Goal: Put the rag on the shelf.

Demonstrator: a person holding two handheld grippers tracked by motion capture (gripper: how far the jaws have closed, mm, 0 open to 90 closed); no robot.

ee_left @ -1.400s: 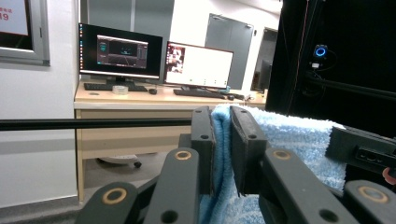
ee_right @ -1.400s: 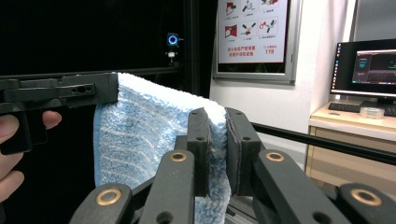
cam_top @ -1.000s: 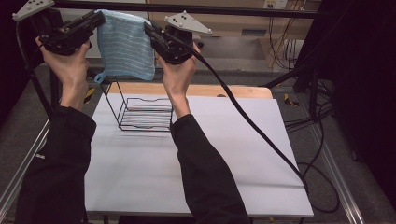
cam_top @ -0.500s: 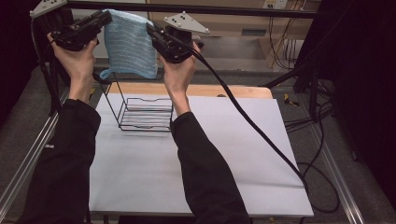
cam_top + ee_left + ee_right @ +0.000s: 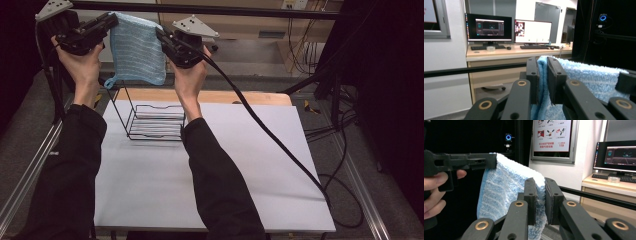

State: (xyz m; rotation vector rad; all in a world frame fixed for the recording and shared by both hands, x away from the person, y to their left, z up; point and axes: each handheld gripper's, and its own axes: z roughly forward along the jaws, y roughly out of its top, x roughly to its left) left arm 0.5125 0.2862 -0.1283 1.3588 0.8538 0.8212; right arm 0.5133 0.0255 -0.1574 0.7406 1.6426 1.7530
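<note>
Left claw (image 5: 111, 21), black and blocky, pinches the top left corner of the cloth (image 5: 137, 50); flat pads clamp the fluffy edge tight in the left gripper view. Cloth: pale blue terry, faint white stripes, soft nap, roughly square, hanging flat between both hands, above the far end of the bench (image 5: 225, 165). Small loop dangles at its lower left corner. Below it, a black wire rack (image 5: 152, 120), thin rods, box-shaped, stands on the white bench top. Right claw (image 5: 161, 34) grips the top right corner, pads pressed on the thick pile.
</note>
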